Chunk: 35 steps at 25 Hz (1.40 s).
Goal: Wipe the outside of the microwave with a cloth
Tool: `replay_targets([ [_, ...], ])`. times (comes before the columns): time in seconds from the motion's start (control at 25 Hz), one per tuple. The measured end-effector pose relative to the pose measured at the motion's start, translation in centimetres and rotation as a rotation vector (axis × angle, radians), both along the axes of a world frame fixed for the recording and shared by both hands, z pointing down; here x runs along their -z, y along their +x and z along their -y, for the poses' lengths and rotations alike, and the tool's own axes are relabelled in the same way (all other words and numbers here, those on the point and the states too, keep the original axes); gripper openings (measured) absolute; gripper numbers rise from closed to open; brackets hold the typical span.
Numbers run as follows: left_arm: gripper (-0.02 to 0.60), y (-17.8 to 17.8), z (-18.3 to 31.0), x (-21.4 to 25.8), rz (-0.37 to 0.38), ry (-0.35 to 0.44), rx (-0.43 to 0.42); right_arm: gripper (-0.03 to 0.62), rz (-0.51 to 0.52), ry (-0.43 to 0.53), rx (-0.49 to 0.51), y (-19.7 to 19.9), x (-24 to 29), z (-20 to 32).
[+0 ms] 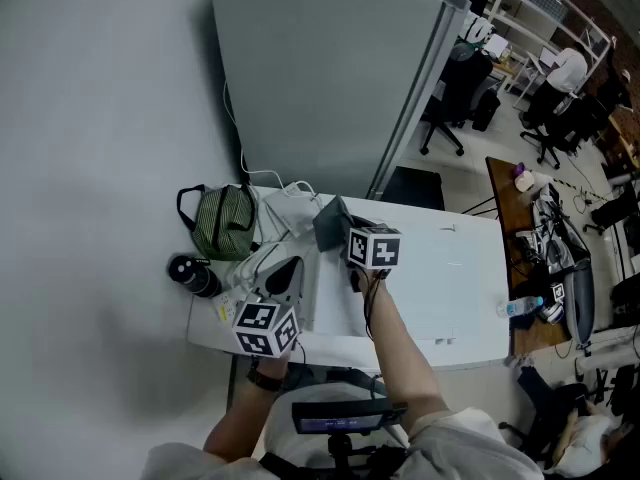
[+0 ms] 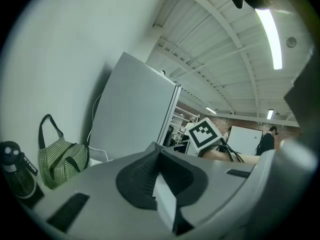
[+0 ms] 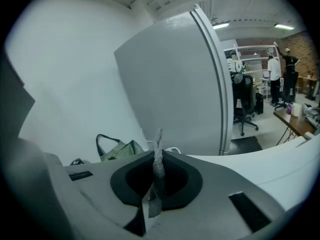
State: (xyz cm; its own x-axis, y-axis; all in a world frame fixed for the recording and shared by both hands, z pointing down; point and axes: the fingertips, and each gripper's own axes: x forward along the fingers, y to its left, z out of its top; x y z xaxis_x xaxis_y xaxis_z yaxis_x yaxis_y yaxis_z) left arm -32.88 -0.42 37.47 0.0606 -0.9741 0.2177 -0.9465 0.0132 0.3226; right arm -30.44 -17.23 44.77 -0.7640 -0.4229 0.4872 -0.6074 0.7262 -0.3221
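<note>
**A:** Gripper states?

**B:** The right gripper (image 3: 157, 184) is clamped on the cloth (image 3: 158, 161). A twisted grey strip is seen standing up out of the jaw seam. The left gripper (image 2: 159, 159) is closed, with nothing pinched.

**A:** Microwave located?

**B:** Not confirmed, as no door or front panel is shown in any view. The only candidate is the white flat top (image 1: 445, 288), below and to the right of the right gripper. Whether it is a table or the microwave's top cannot be told.

**A:** Nearer hand?

**B:** The right. In the head view it is seen over the left part of that white top. The left gripper is seen lower left, near the striped bag (image 1: 225, 220) and the black bottle (image 1: 193, 274).

**A:** Cloth axis?

**B:** It is aligned with the jaws, pointing forward toward the grey partition (image 1: 320, 78). Little cloth is exposed past the tips. A tip-down and a rightward sweep are judged necessary, so that cloth rather than jaw is laid on the surface.
</note>
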Motion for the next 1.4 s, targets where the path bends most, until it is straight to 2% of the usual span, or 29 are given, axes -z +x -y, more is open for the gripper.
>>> replay_targets([
  [0.16, 0.018, 0.4, 0.3, 0.3, 0.0, 0.024, 0.036, 0.028, -0.007, 0.0, -0.057, 4.1, -0.6, 1.4],
  [0.32, 0.018, 2.0, 1.3, 1.1, 0.067, 0.033, 0.01, 0.028, 0.005, 0.003, -0.135, 9.1, -0.3, 2.9],
  [0.44, 0.018, 2.8, 2.1, 1.2, 0.073, 0.035, -0.009, 0.028, -0.002, 0.025, -0.195, 13.2, -0.2, 4.3],
  [0.8, 0.018, 6.9, 4.8, 0.2, 0.094, 0.018, -0.084, 0.028, -0.081, 0.076, -0.388, 28.5, -1.1, 10.6],
  [1.16, 0.018, 7.9, 5.3, -0.8, 0.122, -0.011, -0.083, 0.028, -0.183, 0.102, -0.555, 43.4, -2.6, 14.3],
  [1.32, 0.018, 7.6, 5.1, -1.1, 0.128, -0.015, -0.083, 0.028, -0.21, 0.107, -0.643, 48.1, -2.8, 14.9],
  [1.4, 0.018, 7.1, 4.8, -1.3, 0.127, -0.018, -0.082, 0.028, -0.182, 0.14, -0.689, 49.1, -1.4, 14.5],
])
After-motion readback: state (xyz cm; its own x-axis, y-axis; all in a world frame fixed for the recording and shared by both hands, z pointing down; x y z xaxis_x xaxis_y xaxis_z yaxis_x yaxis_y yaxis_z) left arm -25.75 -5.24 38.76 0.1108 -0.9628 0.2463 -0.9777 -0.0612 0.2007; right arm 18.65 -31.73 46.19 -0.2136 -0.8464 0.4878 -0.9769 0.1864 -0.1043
